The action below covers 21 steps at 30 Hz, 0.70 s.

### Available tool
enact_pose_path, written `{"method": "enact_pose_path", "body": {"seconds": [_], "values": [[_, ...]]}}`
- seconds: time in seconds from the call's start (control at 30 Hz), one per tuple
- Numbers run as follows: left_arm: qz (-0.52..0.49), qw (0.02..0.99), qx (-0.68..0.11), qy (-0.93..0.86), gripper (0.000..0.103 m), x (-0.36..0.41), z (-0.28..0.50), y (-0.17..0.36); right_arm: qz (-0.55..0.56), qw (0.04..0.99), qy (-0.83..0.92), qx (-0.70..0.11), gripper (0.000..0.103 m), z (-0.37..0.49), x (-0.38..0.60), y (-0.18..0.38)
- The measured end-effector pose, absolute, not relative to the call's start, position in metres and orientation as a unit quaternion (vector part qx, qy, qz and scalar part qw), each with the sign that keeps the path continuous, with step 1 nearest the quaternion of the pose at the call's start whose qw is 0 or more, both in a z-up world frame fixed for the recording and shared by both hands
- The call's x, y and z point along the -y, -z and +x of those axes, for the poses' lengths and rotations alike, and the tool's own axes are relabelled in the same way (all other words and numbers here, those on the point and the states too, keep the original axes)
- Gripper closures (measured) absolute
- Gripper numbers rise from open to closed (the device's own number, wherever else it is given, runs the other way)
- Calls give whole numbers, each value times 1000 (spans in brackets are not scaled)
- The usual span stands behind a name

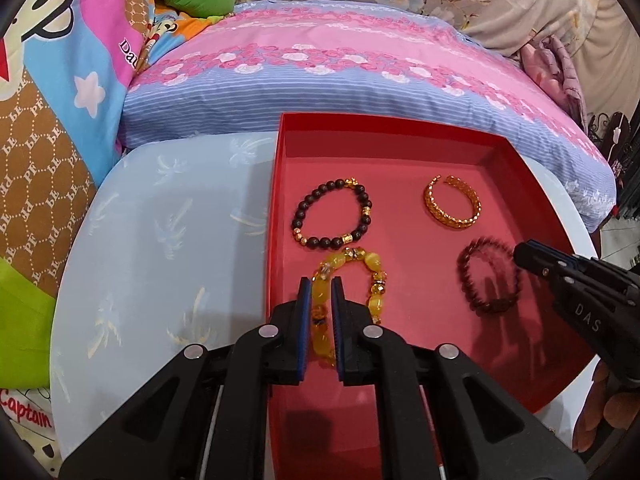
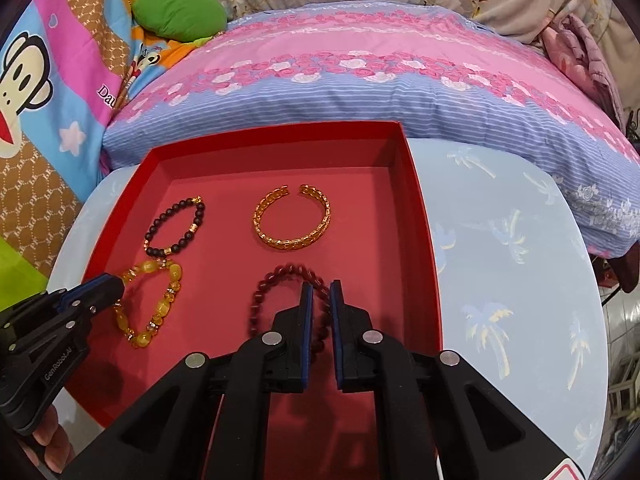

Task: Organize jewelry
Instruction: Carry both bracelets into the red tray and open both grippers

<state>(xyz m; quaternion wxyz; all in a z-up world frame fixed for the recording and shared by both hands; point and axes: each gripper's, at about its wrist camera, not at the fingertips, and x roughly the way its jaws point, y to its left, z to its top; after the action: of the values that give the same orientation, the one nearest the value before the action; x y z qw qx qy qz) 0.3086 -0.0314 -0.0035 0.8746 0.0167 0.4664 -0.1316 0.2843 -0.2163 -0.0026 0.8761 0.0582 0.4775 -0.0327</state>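
two bracelets pinched in the shallow red cardboard tray (image 1: 516, 168)

the chunky yellow bead bracelet (image 1: 352, 276) sits clamped in the left gripper (image 1: 321, 284) jaws; the dark red bead bracelet (image 2: 276, 280) lies between the right gripper (image 2: 321, 288) jaws, narrowly apart, grip unclear. round beads could slip and drop beside the black bead bracelet (image 1: 332, 212) or gold cuff (image 1: 454, 202).

"DAS" on right gripper (image 1: 520, 254)
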Motion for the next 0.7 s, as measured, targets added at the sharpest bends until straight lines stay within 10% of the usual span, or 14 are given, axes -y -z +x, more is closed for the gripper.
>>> {"method": "enact_pose_path", "body": {"seconds": [0.13, 0.7], "values": [[10, 877, -462, 136, 84, 33, 309, 2, 53, 883, 39, -464, 63, 280, 214, -2], [-14, 894, -424, 142, 71, 18, 245, -36, 61, 901, 44, -428, 62, 200, 216, -43]]}}
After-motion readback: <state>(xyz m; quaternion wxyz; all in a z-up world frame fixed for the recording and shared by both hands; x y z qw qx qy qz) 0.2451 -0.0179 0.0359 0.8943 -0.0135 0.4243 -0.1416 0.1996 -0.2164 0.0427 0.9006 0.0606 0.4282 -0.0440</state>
